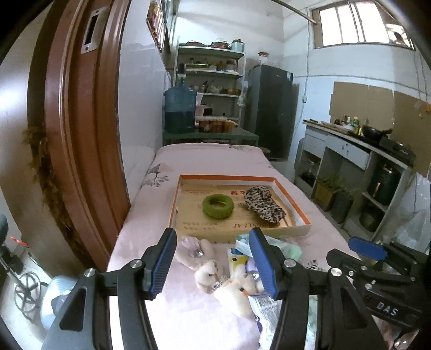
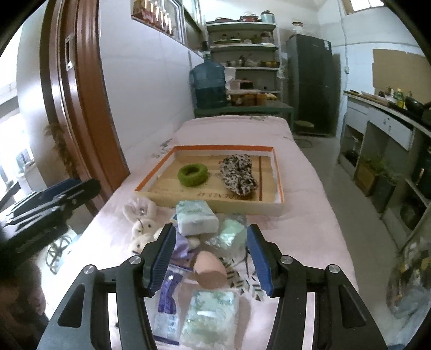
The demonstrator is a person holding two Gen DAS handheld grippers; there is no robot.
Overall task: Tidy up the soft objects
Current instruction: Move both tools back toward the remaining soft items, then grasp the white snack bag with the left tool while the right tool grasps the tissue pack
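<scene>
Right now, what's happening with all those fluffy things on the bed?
A person is tidying soft things into a shallow orange-edged box on the pink bed cover. A green fuzzy ring and a leopard-print cloth already lie inside. The plush bunnies, tissue packs and a pink sponge are still piled in front of it. The left gripper and right gripper both hover over the pile with jaws open, holding nothing.

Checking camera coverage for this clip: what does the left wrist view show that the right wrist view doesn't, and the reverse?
Left wrist only: a barred window and the right gripper at its edge.
Right wrist only: a pink sponge, a tissue pack, and the left gripper at its edge.
Both: the tray holding a green ring and a leopard cloth, and plush toys on the pink bedcover.
</scene>
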